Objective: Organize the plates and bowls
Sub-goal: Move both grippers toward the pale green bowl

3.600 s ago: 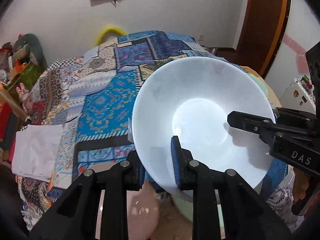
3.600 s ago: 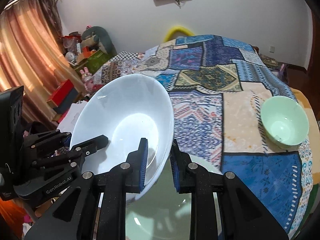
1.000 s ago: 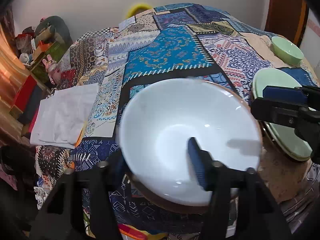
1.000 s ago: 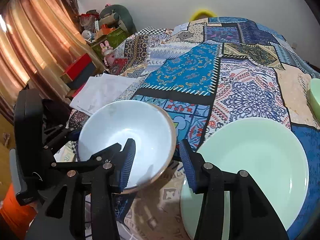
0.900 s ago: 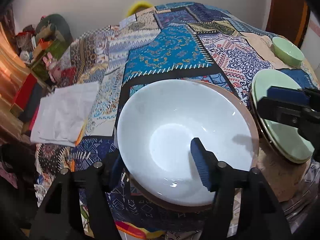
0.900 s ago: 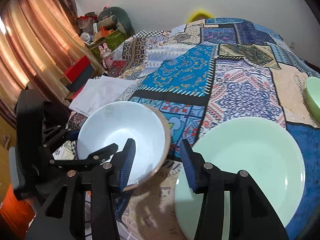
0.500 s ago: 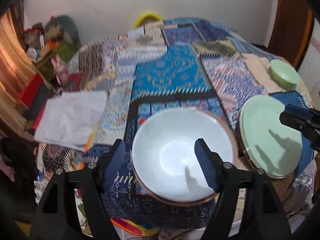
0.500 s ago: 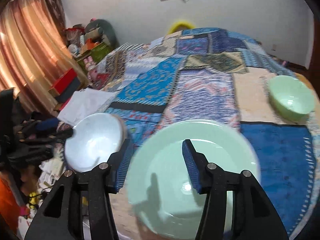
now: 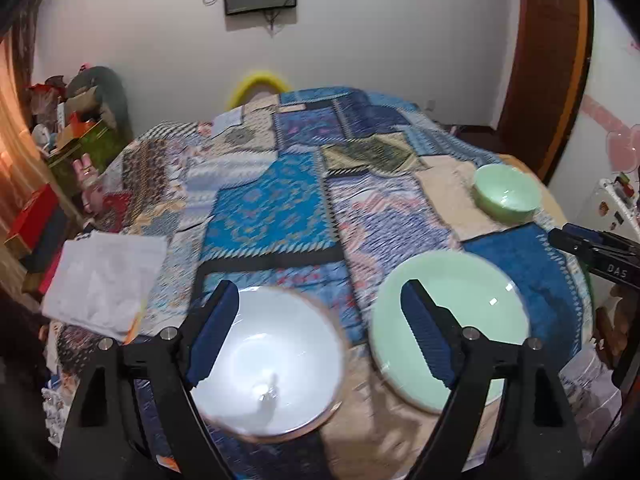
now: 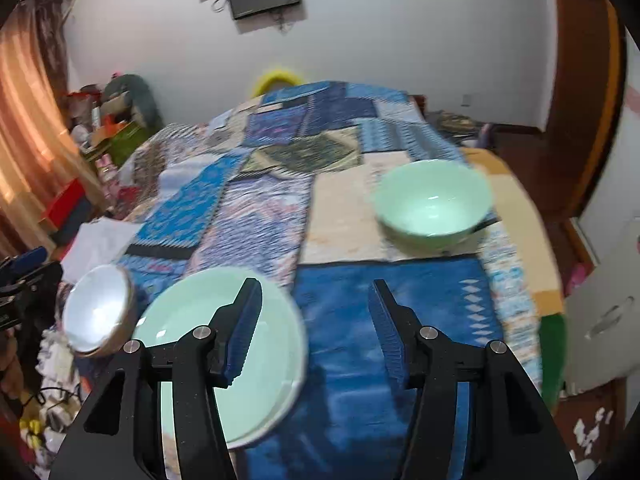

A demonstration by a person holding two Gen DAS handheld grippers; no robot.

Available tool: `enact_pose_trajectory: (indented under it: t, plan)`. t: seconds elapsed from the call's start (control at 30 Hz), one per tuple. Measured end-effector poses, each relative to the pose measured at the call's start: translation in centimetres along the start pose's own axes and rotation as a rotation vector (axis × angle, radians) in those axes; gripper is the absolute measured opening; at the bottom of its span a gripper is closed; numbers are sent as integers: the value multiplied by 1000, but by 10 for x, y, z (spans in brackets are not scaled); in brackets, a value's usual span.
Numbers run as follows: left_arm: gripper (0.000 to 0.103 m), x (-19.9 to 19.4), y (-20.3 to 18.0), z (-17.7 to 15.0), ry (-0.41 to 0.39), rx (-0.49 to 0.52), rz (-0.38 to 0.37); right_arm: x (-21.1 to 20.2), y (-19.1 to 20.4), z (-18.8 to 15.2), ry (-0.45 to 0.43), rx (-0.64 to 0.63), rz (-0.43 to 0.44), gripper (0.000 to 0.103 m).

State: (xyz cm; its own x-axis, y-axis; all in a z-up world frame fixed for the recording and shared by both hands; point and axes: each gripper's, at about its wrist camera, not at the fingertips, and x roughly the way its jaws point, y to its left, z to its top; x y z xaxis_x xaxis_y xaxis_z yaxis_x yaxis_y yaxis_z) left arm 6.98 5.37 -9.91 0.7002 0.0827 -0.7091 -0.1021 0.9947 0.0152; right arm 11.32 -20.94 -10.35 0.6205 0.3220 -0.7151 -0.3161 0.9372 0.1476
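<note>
A white bowl [image 9: 266, 364] with a brownish outer rim sits upright on the patchwork-covered counter [image 9: 276, 208], near its front edge. Just beside it, to its right in the left wrist view, lies a pale green plate [image 9: 456, 316], flat and face up, seemingly apart from the white bowl. Farther back from the plate, well apart from it toward the counter's far right side, a small pale green bowl [image 10: 432, 204] stands upright and empty.
</note>
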Motion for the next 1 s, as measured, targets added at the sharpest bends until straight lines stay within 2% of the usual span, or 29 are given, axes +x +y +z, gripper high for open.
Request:
enact_pose_trajectory:
  t: [0.13, 0.23, 0.5, 0.8, 0.9, 1.0]
  plan:
    - [85, 13, -24, 16, 11, -8, -62, -1, -26, 9, -18, 14, -58, 52]
    - [85, 25, -39, 27, 19, -9, -82, 3, -43, 15, -20, 25, -95, 52]
    - [86, 79, -79, 51, 92, -5, -148, 44, -84, 27, 39, 77, -122, 52]
    - [85, 137, -117, 69, 169, 63, -144, 88, -132, 36, 62, 197, -131, 52]
    - [85, 150, -124, 73, 192, 55, -163, 101, -143, 40, 70, 211, -147, 44]
    - [85, 159, -132, 70, 202, 67, -175, 111, -152, 42, 89, 241, -124, 34]
